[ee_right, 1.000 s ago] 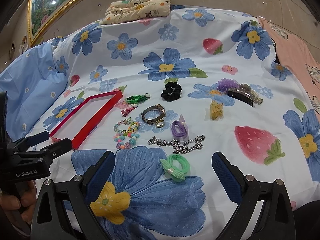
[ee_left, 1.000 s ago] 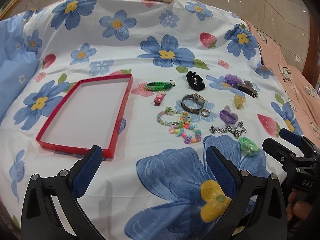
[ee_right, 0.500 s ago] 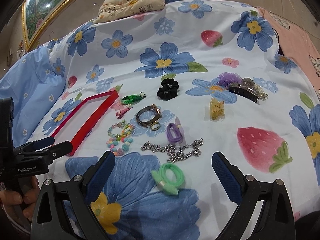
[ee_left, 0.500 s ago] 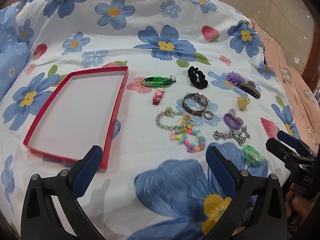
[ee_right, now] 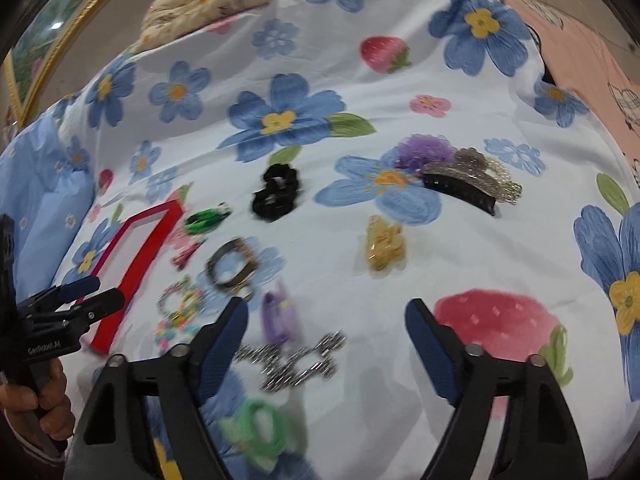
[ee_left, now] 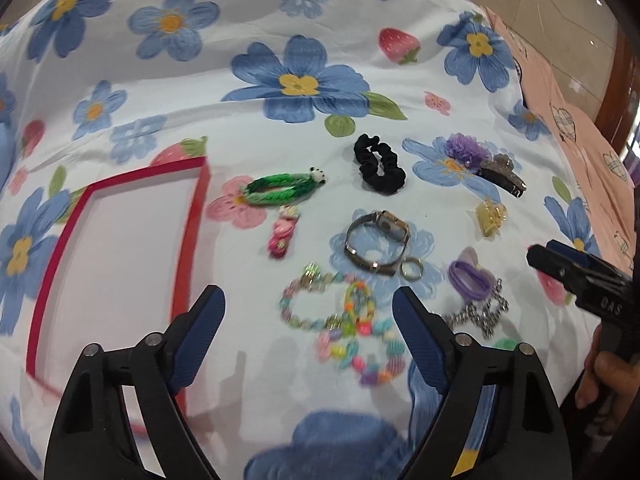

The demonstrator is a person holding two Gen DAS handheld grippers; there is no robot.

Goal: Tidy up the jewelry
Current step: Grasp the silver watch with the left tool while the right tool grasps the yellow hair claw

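Two grippers have come forward over the bed (ee_left: 280,40) since a moment ago, and both now hang closer to the scattered jewelry. The left gripper (ee_left: 308,332) has just been narrowing its jaws, yet they stand apart with nothing between the pads; the beaded bracelets (ee_left: 340,320) lie on the sheet below the gap. The right gripper (ee_right: 326,340) has likewise been narrowing and is also apart and empty, with the silver chain (ee_right: 292,360) and the purple hair tie (ee_right: 280,316) lying near its left finger. The red tray (ee_left: 192,240) sits to the left of the pieces and looks bare, so nothing appears sorted yet. The watch (ee_left: 376,240), ring (ee_left: 412,269), black scrunchie (ee_left: 378,168) and green braided clip (ee_left: 280,190) lie untouched beside it. Judging by the closing jaws and the approach, a first pick seems near, probably the bracelets for the left and the chain or tie for the right.
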